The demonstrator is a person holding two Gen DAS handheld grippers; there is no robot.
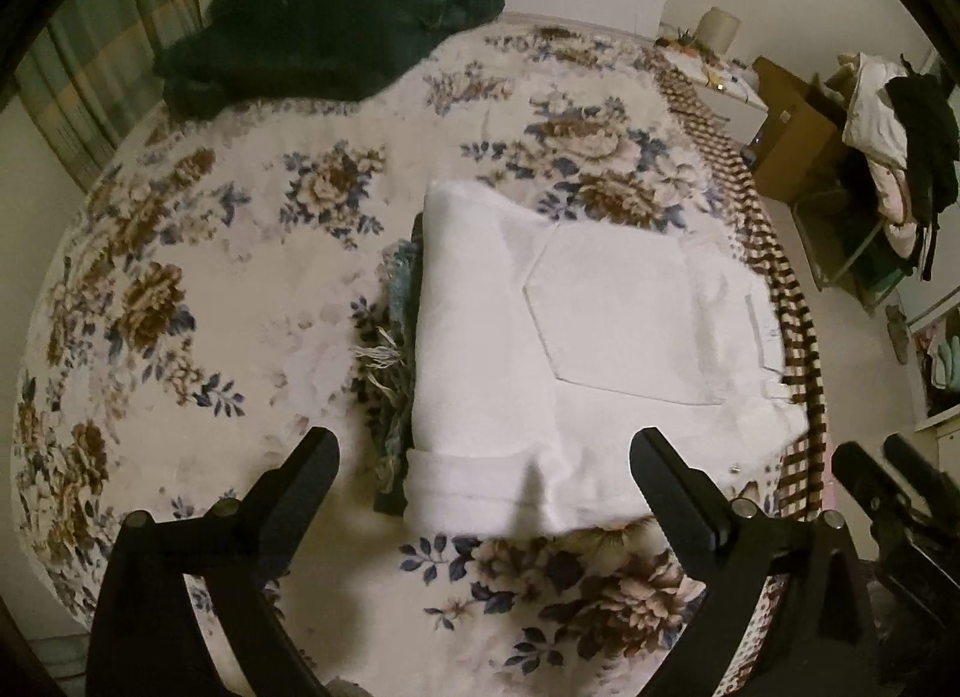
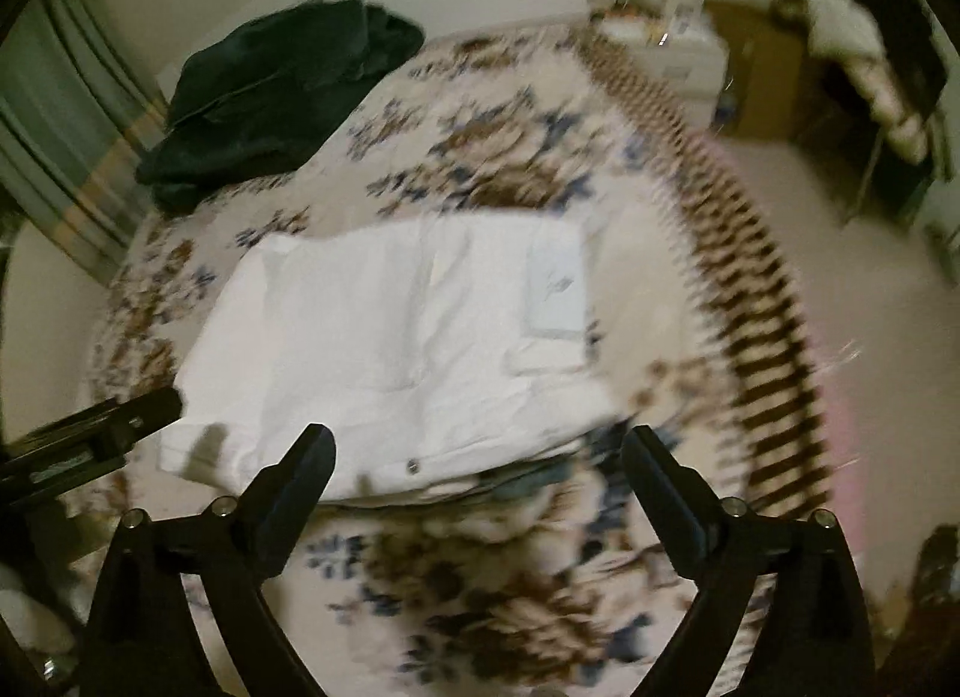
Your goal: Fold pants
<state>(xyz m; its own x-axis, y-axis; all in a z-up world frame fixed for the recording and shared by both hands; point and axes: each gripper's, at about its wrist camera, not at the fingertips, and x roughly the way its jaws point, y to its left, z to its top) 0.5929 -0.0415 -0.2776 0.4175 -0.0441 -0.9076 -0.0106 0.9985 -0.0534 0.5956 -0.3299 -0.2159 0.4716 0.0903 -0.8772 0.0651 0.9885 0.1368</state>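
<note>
my left gripper (image 1: 485, 460) and right gripper (image 2: 478, 457) hang with fingers spread wide, grasping nothing. just past them the white pants (image 1: 576, 337) lie folded on the floral bedspread (image 1: 210, 289), over a fringed blue-grey cloth (image 1: 393, 337). far back sits a dark green garment (image 1: 324, 13).

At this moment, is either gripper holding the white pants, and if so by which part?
Nothing is held. The left gripper and right gripper are both open, with the folded white pants lying free on the floral blanket.
</note>
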